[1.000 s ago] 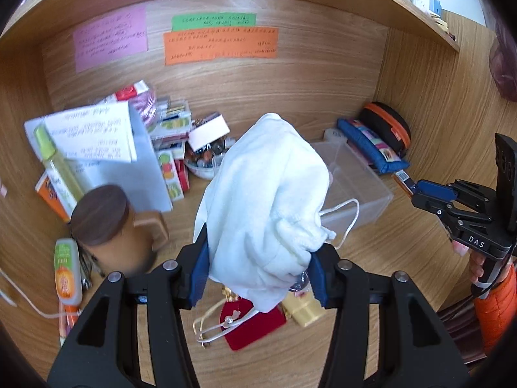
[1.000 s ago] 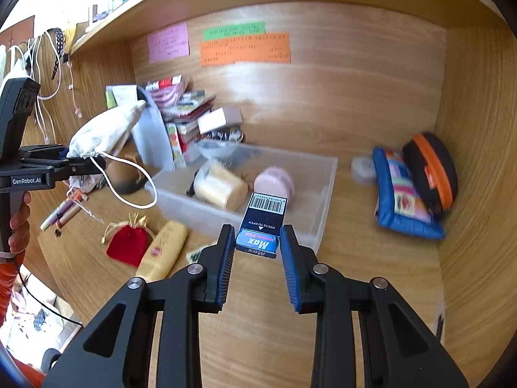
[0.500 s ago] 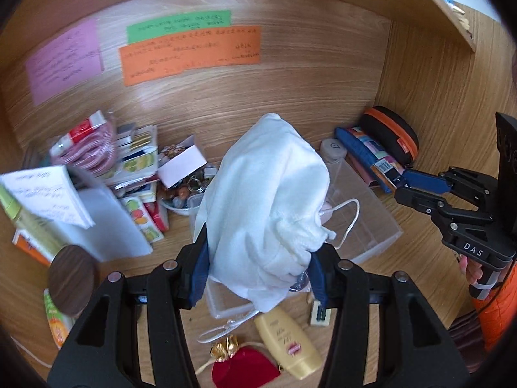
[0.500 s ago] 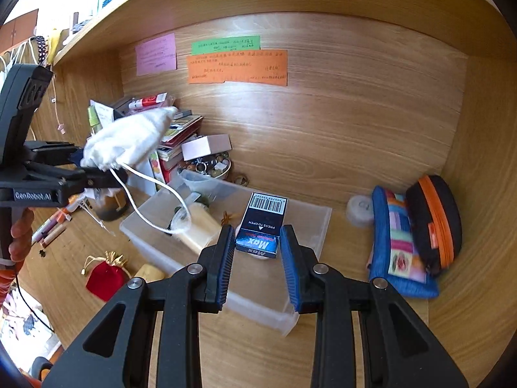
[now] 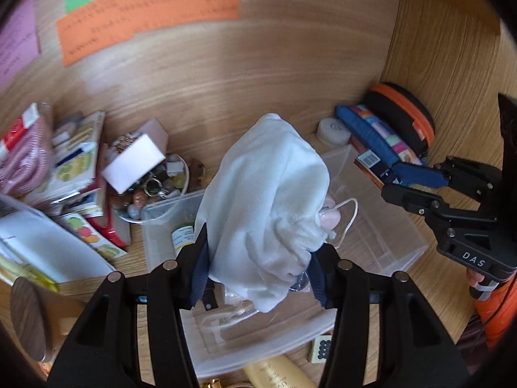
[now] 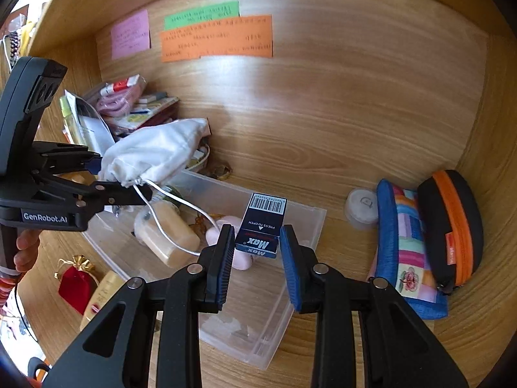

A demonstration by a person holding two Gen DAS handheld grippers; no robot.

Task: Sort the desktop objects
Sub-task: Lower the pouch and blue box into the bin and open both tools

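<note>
We see the desk (image 6: 339, 168) enclosed by a wooden back panel and a right side wall; bare wood lies between the clear plastic bin (image 6: 300, 226) and the pouches at the right wall, while the left end is crowded with packets and papers.

Our left gripper (image 5: 258, 274) points steeply down above the bin's near-left part, its pads clamped on a white drawstring bag (image 5: 268, 200), whose cord loops down toward the bin. In the right wrist view the same gripper (image 6: 116, 174) reaches in from the left edge, a hand (image 6: 24, 249) on its handle.

Our right gripper (image 6: 257, 245) slopes down over the bin's near edge, its blue pads closed on a dark blue box (image 6: 263, 223) marked "Max", barcode end away from us.

The bin holds a pale jar (image 6: 168, 236) lying on its side, a pink rounded object (image 6: 226, 226) and a small golden item; its right half is bare.

Against the right wall rest a blue patterned pouch (image 6: 407, 242) and a black case with an orange zip (image 6: 452, 226), with a small white round container (image 6: 360, 208) just beside them. Off the bin's near-left corner lie a red pouch (image 6: 76, 286) and a yellow tube (image 6: 103, 294). A bowl of trinkets (image 5: 155, 190) stands behind the bin.
</note>
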